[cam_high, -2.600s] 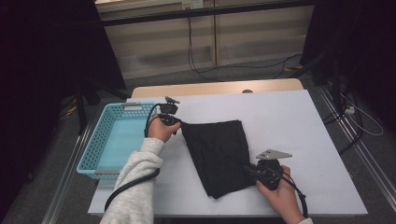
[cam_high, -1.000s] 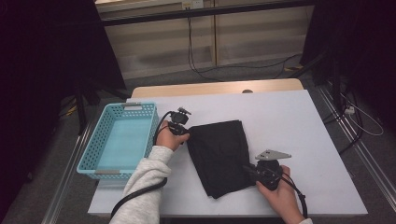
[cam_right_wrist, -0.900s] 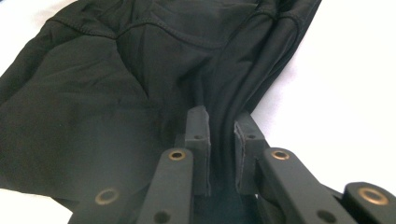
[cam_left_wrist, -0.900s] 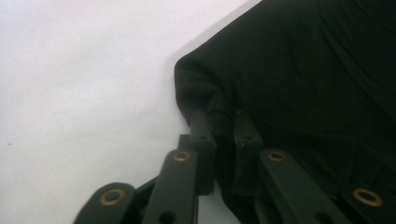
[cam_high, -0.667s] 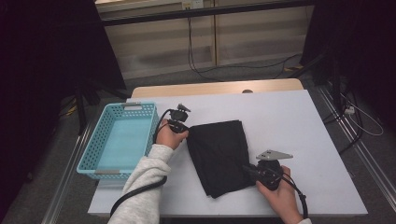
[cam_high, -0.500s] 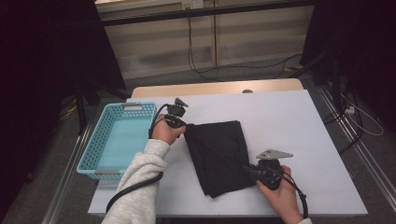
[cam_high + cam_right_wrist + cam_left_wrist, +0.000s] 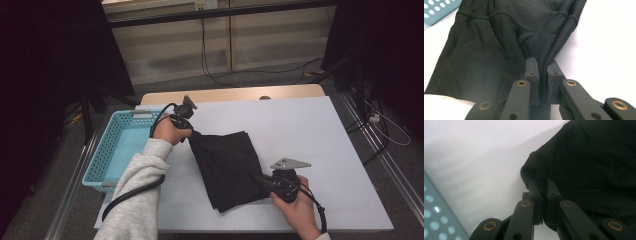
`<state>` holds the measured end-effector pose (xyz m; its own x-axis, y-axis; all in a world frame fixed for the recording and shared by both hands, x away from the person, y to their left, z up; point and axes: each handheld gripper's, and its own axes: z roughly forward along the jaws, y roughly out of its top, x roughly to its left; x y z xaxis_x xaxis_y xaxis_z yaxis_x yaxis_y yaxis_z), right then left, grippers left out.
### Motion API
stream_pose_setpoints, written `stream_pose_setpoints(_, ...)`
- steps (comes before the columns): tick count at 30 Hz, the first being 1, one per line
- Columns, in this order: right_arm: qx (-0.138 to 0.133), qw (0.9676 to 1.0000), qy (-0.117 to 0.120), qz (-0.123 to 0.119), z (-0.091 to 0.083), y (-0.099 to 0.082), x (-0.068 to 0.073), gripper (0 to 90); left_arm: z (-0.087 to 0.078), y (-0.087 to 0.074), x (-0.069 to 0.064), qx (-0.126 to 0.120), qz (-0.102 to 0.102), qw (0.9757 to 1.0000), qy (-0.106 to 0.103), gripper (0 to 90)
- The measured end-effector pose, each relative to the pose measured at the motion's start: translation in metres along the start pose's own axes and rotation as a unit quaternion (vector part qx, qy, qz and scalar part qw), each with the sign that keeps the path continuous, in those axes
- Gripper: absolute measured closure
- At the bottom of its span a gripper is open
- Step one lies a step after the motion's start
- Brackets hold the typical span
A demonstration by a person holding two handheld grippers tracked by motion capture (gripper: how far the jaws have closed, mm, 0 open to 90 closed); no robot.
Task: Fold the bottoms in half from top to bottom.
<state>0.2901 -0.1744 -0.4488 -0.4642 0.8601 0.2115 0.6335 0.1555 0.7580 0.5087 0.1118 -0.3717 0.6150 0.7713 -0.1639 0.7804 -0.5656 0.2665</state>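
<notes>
Black garment (image 7: pixel 227 167) lies on the white table (image 7: pixel 325 140), centre-left, spread from about 10 o'clock to 5 o'clock of the tabletop's middle.

Left gripper (image 7: pixel 186 131): jaws have just been closing and now pinch the garment's far-left corner; in the left gripper view the cloth (image 7: pixel 534 170) bunches between the pads. Against the frame a second ago, this hand sits higher and the corner is lifted off the table, the fabric pulled taut toward 11 o'clock.

Right gripper (image 7: pixel 265 181): clenched on a fold at the near-right edge, cloth (image 7: pixel 544 50) gathered between its jaws; hand unchanged, about 4 o'clock of the garment.

Blue basket (image 7: pixel 107 165) stands at 9 o'clock, just beside the table edge.

Judgement: both corners secured, lift has begun; the garment looks ready to be raised for folding or carried toward the basket.
</notes>
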Motion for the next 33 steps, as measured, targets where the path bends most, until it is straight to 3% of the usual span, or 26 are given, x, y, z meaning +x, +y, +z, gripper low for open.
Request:
stream_pose_setpoints(18,-0.014,0.9997,0.002,-0.021,-0.001,0.005,0.018,82.5,-0.03,0.01,0.0,0.067,0.008,0.9977,0.009,86.4)
stream_pose_setpoints(33,-0.028,0.9993,0.007,-0.024,0.001,0.01,0.028,82.5,-0.055,0.009,0.001,0.077,0.017,0.9968,0.016,86.3)
